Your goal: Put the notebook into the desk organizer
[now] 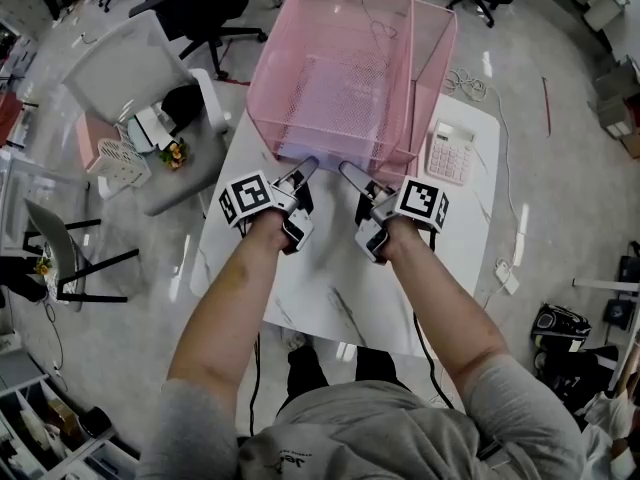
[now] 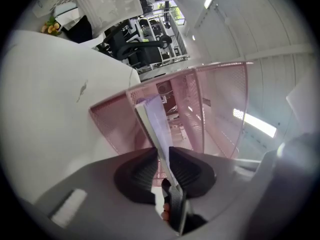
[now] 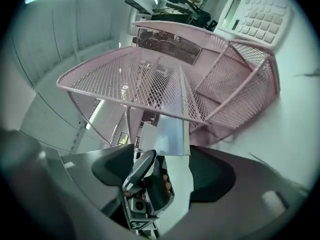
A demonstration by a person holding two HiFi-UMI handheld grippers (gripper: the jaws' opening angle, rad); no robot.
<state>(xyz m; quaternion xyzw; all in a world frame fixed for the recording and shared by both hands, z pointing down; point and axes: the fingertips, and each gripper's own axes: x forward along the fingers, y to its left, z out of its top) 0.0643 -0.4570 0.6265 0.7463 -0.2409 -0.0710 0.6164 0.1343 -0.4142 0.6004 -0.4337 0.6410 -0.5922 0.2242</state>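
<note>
The desk organizer [image 1: 432, 73] is a box of pink wire mesh with thin rod rims. A mesh divider splits it into a wide left compartment and a narrow right one. It stands on a smooth white worktop [image 1: 330, 288] with faint grey veining. Just to its right lies a pale calculator [image 1: 450, 151] with rounded keys, and their print is too small to read.

The notebook [image 1: 335, 98] is thin and flat with a pale lavender cover. Most of it lies inside the wide compartment, with its near edge at the organizer's near rim.

The left claw [image 1: 305, 168] is nearly closed, and its ribbed black pads pinch that near edge of the notebook. The right claw [image 1: 350, 171] stands wide open. A corner of the notebook lies between its pads, but they do not press on it.

Each claw carries a cube with black-and-white square markers.
</note>
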